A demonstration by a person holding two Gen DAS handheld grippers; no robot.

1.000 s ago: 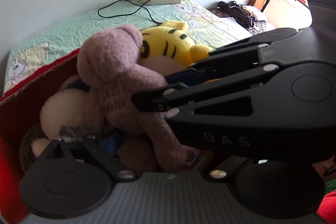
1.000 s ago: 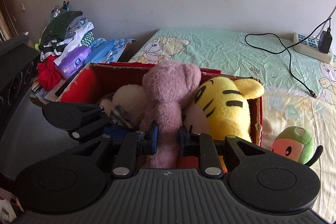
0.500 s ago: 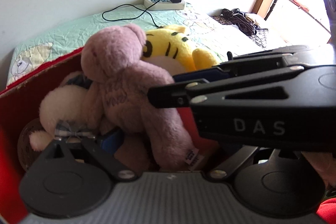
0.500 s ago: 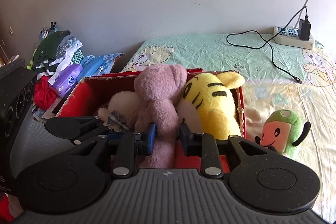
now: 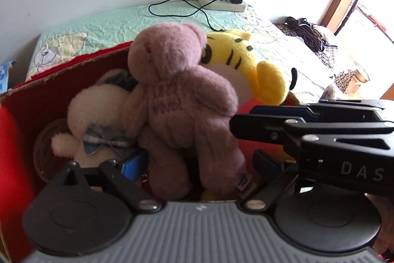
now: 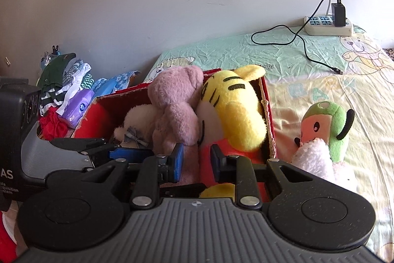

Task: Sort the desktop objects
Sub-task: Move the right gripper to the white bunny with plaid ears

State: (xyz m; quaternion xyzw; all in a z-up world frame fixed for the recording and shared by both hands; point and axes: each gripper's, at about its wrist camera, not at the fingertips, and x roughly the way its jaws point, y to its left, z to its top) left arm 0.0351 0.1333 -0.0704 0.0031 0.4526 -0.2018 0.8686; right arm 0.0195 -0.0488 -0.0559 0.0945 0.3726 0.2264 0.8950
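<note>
A red cardboard box [image 6: 269, 120] on the bed holds a pink bear [image 6: 177, 100], a yellow tiger plush [image 6: 236, 105] and a white plush with a checked bow [image 6: 138, 120]. My right gripper [image 6: 197, 160] is open just in front of the box, and nothing is clamped between its blue pads. My left gripper [image 5: 199, 164] is open wide, with the pink bear's [image 5: 177, 100] legs lying loose between its fingers. The right gripper [image 5: 242, 120] reaches in from the right, beside the yellow tiger [image 5: 246, 65]. A green and orange plush [image 6: 322, 125] lies on the sheet outside the box.
A fluffy pale pink toy [image 6: 317, 162] lies in front of the green plush. A power strip [image 6: 327, 25] with a charger and black cable [image 6: 303, 46] sits by the wall. Folded clothes [image 6: 64, 75] and a purple tissue pack [image 6: 76, 107] are piled left of the box.
My right gripper has drawn back and to the right, away from the bear's leg. The green plush now shows fully. The left gripper stays open around the bear's legs.
</note>
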